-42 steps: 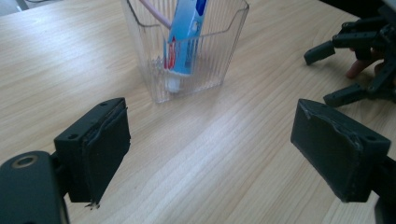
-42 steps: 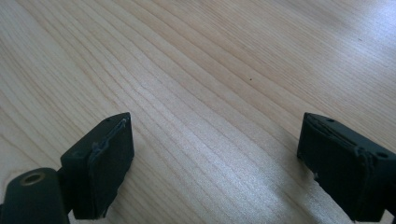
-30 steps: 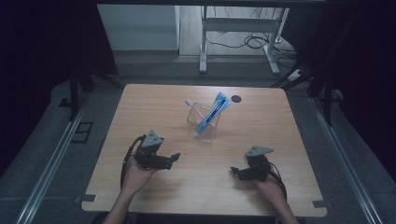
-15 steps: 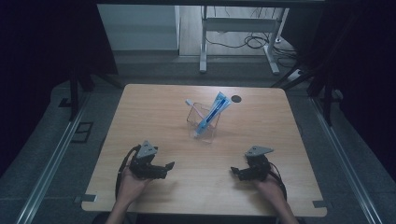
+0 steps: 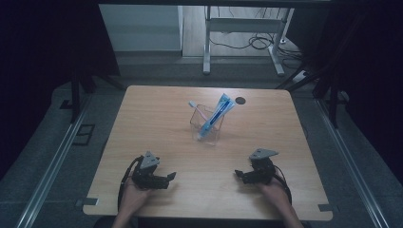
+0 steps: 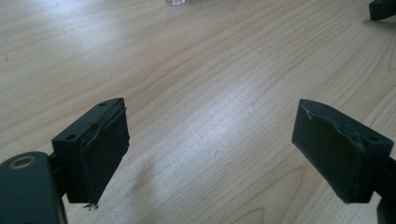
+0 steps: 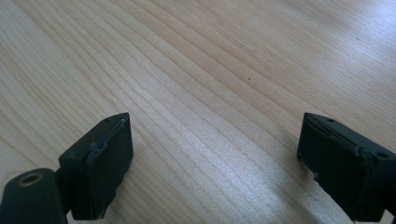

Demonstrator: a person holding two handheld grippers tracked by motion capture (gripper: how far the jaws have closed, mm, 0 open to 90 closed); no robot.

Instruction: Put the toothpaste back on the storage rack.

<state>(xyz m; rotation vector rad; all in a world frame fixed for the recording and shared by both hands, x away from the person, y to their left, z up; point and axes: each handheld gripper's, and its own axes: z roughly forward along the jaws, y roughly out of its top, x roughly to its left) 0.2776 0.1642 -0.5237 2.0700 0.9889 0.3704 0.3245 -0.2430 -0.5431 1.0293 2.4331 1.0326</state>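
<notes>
A clear cup [image 5: 206, 124] stands near the middle of the wooden table [image 5: 157, 114], holding a blue toothpaste tube [image 5: 216, 115] and a toothbrush [image 5: 199, 108] that lean out of it. My left gripper [image 5: 169, 177] rests low over the table's near left part, jaws wide open with bare wood between them [image 6: 210, 135]. My right gripper [image 5: 239, 174] sits at the near right, also open over bare wood [image 7: 215, 154]. Both point toward the table's middle, well short of the cup.
A small dark round spot [image 5: 240, 100] lies on the table beyond the cup. Behind the table stand a white metal frame [image 5: 240, 28] and cables on the floor. Rails run along both sides of the table. In the left gripper view the right gripper's tip [image 6: 383, 8] shows far off.
My left gripper has sunk toward the table and drawn nearer its front edge. The right gripper, the cup and its contents have stayed put.
</notes>
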